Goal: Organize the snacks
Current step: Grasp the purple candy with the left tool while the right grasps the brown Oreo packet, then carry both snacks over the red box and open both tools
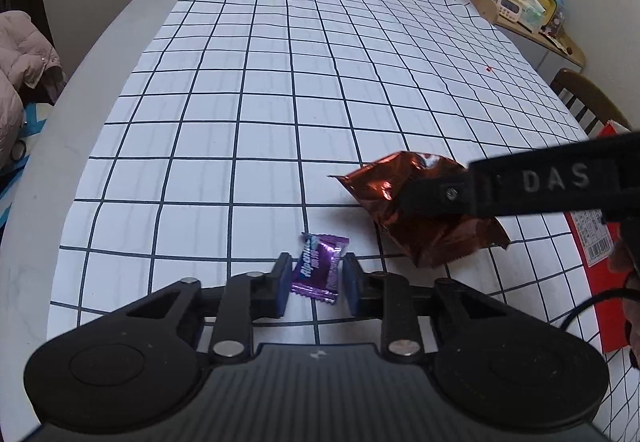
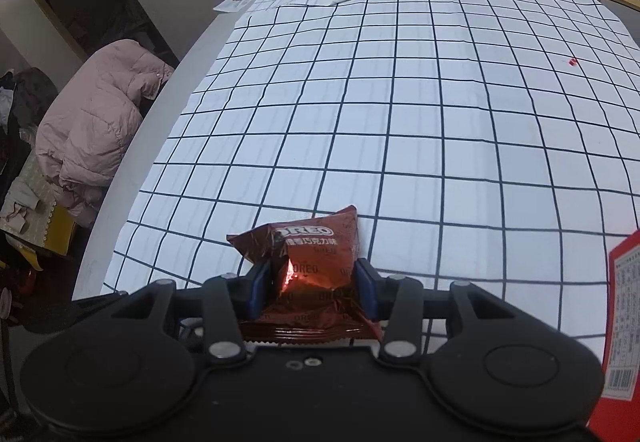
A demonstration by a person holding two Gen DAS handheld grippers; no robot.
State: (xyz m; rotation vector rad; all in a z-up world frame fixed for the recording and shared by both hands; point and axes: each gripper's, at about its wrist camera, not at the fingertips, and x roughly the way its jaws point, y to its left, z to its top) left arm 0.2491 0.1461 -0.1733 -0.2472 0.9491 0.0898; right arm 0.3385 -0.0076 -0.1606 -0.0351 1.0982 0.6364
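A small purple Alpenliebe candy (image 1: pixel 318 268) lies on the checked cloth between the fingers of my left gripper (image 1: pixel 316 284). The blue pads stand on either side of it with small gaps, so the gripper is open around it. A brown Oreo packet (image 2: pixel 310 268) is clamped between the pads of my right gripper (image 2: pixel 312 284) and held just above the cloth. The same packet (image 1: pixel 404 198) shows in the left wrist view, to the right of the candy, with the right gripper's finger (image 1: pixel 436 196) on it.
A red box (image 2: pixel 618 322) lies at the right edge of the table and also shows in the left wrist view (image 1: pixel 600 262). A wooden shelf (image 1: pixel 520 2) with jars and a timer stands far right. A chair (image 1: pixel 584 98) is on the right; a pink jacket (image 2: pixel 100 114) hangs left.
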